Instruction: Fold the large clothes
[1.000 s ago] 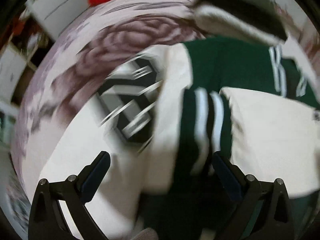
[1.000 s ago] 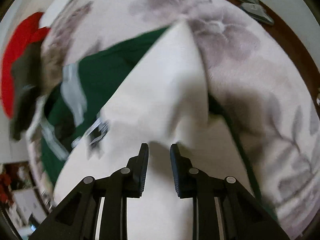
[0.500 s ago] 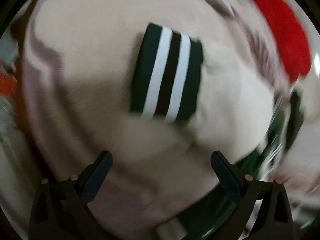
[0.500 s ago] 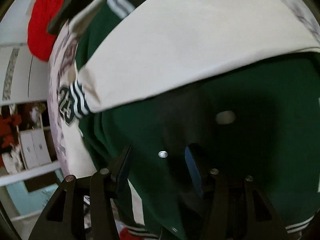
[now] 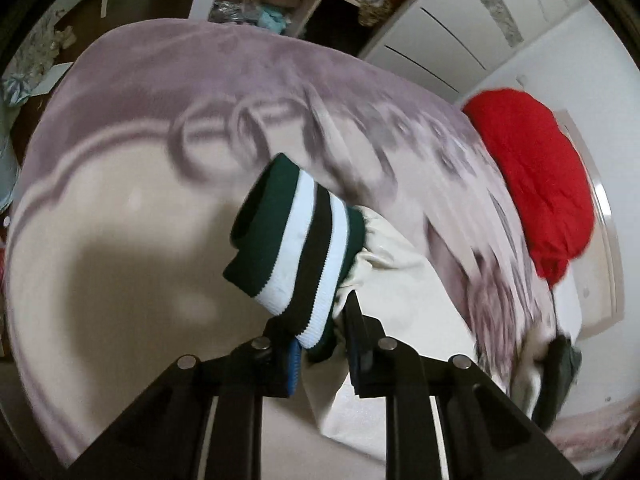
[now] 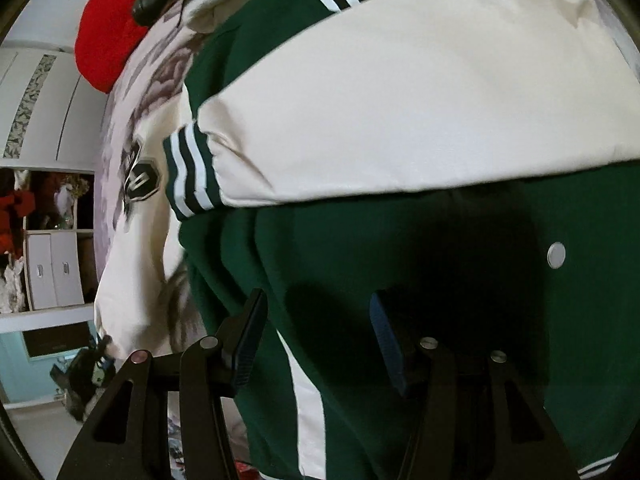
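Left claw (image 5: pixel 320 344) around striped cuff (image 5: pixel 296 240)

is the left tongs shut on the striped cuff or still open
Shut on it: the left tongs have just closed, and the striped cuff sits pinched between the pads, lifted off the blanket.

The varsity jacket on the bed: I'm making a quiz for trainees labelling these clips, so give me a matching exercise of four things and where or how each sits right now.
Things:
1. striped cuff
2. cream sleeve
3. red garment
4. silver snap button

States:
A. heaped at the far edge of the floral blanket
B. pinched in the left gripper, whose jaws have just been closing
C. folded across the jacket's green body
D. on the green front, beyond the open right gripper

Pairs: 1-B, 2-C, 3-A, 4-D
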Available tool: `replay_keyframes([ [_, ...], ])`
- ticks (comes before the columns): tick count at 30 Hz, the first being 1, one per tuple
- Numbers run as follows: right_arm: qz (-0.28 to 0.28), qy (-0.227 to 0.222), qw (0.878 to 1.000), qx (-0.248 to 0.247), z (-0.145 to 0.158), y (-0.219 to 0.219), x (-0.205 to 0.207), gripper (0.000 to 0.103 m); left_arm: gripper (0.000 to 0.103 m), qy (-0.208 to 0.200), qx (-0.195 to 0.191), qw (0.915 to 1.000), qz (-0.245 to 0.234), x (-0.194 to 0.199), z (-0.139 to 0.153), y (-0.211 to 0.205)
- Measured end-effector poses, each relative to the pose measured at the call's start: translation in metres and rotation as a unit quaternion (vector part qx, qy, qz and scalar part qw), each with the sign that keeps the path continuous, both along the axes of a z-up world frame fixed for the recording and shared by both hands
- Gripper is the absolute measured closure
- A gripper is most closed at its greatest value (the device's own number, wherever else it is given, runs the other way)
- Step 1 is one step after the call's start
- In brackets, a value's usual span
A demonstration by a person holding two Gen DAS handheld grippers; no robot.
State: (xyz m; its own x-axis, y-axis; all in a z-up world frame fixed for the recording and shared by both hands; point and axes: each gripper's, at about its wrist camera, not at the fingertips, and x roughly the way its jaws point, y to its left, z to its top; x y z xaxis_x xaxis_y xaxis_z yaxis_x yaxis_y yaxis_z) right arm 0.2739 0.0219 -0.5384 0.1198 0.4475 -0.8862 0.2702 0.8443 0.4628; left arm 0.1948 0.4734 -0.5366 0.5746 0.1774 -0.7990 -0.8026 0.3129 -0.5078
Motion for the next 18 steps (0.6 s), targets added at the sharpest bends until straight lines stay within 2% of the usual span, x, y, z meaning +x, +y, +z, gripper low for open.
replay_keyframes([
  [3,-0.013,-0.005,1.000,0.001,-0.001,0.013,0.009,0.047,0.088,0.028,-0.023,0.9990,-0.025,0.038,-0.034,0.036],
  [5,-0.021,0.002,1.000,-0.006,-0.002,0.004,0.013,0.047,0.087,0.049,-0.043,0.9969,-0.045,0.055,-0.053,0.048],
  [6,-0.029,0.006,1.000,-0.007,-0.003,-0.002,0.010,0.047,0.082,0.048,-0.055,0.9960,-0.052,0.057,-0.059,0.051],
  [8,-0.043,0.015,0.999,-0.008,-0.004,-0.013,0.006,0.047,0.077,0.026,-0.085,0.9948,-0.050,0.052,-0.063,0.053],
  [10,-0.051,0.016,0.999,-0.006,-0.003,-0.016,0.007,0.047,0.059,-0.023,-0.140,0.9887,-0.047,0.039,-0.068,0.048],
  [11,-0.053,0.015,0.998,-0.006,-0.003,-0.017,0.008,0.047,0.045,-0.046,-0.160,0.9850,-0.047,0.035,-0.069,0.041],
  [12,-0.053,0.016,0.998,-0.005,-0.001,-0.018,0.009,0.047,0.039,-0.065,-0.174,0.9816,-0.043,0.032,-0.068,0.032],
  [13,-0.054,0.016,0.998,-0.004,-0.001,-0.019,0.009,0.045,0.038,-0.078,-0.184,0.9789,-0.044,0.032,-0.067,0.019],
  [14,-0.055,0.016,0.998,-0.005,-0.002,-0.012,0.014,0.044,0.034,-0.082,-0.188,0.9774,-0.049,0.033,-0.067,0.008],
  [15,-0.056,0.015,0.998,-0.005,-0.002,-0.012,0.014,0.043,0.033,-0.079,-0.182,0.9786,-0.054,0.038,-0.066,-0.002],
  [18,-0.062,0.015,0.998,-0.007,-0.004,-0.006,0.019,0.043,0.036,-0.052,-0.122,0.9907,-0.033,0.048,-0.058,-0.016],
])
